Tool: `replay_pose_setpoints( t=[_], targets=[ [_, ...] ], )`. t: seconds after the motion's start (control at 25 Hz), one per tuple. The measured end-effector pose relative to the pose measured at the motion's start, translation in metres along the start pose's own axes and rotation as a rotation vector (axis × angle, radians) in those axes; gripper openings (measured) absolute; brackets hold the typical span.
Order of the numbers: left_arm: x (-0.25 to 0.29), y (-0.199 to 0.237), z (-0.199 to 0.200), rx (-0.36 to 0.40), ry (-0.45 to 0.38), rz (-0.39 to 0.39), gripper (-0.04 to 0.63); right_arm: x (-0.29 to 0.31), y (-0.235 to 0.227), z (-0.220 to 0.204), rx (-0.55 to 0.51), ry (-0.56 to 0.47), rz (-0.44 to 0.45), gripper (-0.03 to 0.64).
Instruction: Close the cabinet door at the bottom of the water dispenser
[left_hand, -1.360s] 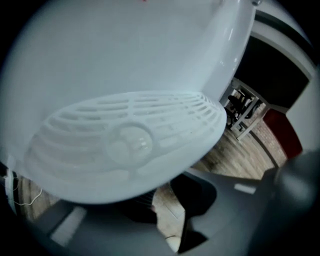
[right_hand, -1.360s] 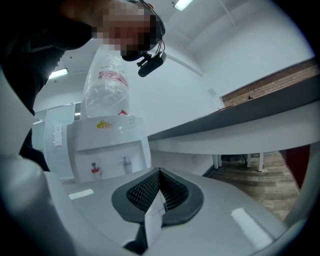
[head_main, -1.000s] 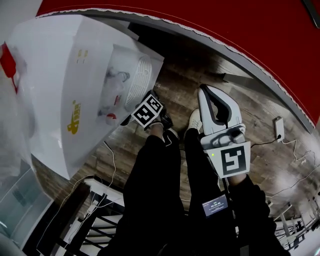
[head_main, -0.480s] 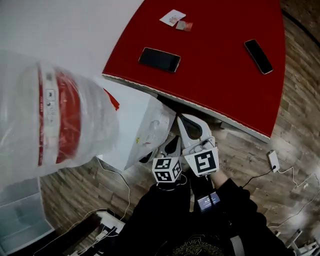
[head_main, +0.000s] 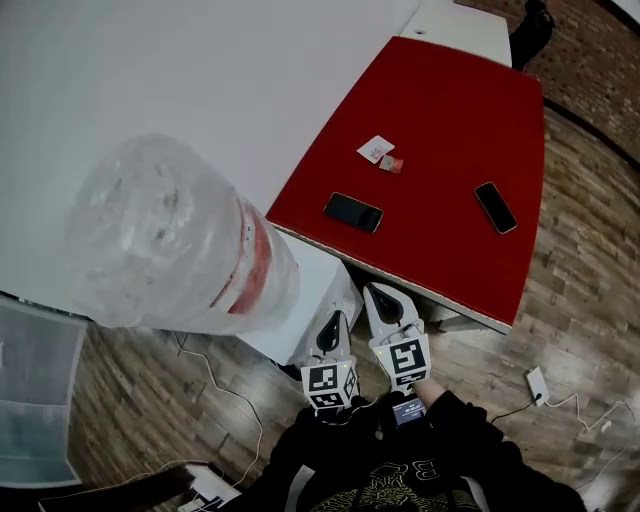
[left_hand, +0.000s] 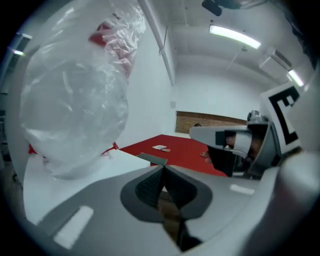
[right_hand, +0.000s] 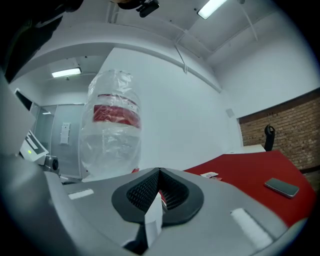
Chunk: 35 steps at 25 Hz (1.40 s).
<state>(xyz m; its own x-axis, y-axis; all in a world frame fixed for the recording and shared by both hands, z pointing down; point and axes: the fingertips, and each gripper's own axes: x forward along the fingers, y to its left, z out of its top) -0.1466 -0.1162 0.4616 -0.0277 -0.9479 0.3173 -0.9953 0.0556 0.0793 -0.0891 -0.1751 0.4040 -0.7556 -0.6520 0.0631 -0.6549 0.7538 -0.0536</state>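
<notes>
The white water dispenser (head_main: 312, 296) stands beside the red table, and its plastic-wrapped bottle (head_main: 170, 240) fills the left of the head view. Its bottom cabinet door is hidden from here. My left gripper (head_main: 330, 325) and right gripper (head_main: 378, 296) are side by side close to my body, just in front of the dispenser and pointing at it. Both are shut with nothing between the jaws. In the left gripper view my left gripper (left_hand: 162, 167) faces the bottle (left_hand: 75, 100), with the right gripper's body to its right. My right gripper (right_hand: 159, 172) faces the bottle (right_hand: 112, 130) too.
The red table (head_main: 440, 120) holds two phones (head_main: 352, 212) (head_main: 495, 207) and small cards (head_main: 378, 150). A power strip (head_main: 538, 385) with cables lies on the wooden floor at the right. A clear glass panel (head_main: 35, 390) stands at the left edge.
The head view has lifted from the dispenser's lower front and my legs to its top and the table. Both grippers have come up and together in front of my body.
</notes>
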Motion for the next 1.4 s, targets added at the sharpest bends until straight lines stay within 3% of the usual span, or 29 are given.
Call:
replay_pose_setpoints(
  t=[0.12, 0.32, 0.48, 0.64, 0.96, 1.24, 1.4],
  targets=[
    [0.0, 0.014, 0.017, -0.035, -0.043, 0.05, 0.006, 0.007, 0.0, 0.011, -0.051, -0.004, 0.024, -0.002],
    [-0.024, 0.016, 0.049, -0.004, -0.086, 0.075, 0.007, -0.02, 0.023, 0.022, 0.002, 0.049, 0.054, -0.002],
    [-0.035, 0.017, 0.1, 0.052, -0.182, 0.051, 0.006, -0.026, 0.026, 0.062, 0.065, -0.021, 0.023, -0.002],
    [-0.043, 0.029, 0.134, 0.005, -0.251, 0.052, 0.006, -0.022, 0.033, 0.087, 0.04, -0.068, 0.036, -0.002],
    [-0.049, 0.023, 0.134, 0.061, -0.244, 0.076, 0.006, -0.027, 0.045, 0.087, 0.023, -0.049, 0.024, -0.002],
    [-0.053, 0.026, 0.134, 0.05, -0.297, 0.108, 0.006, -0.023, 0.037, 0.088, 0.021, -0.068, -0.015, -0.002],
    [-0.05, 0.026, 0.131, 0.052, -0.282, 0.111, 0.006, -0.025, 0.032, 0.089, 0.021, -0.072, -0.032, -0.002]
  ],
)
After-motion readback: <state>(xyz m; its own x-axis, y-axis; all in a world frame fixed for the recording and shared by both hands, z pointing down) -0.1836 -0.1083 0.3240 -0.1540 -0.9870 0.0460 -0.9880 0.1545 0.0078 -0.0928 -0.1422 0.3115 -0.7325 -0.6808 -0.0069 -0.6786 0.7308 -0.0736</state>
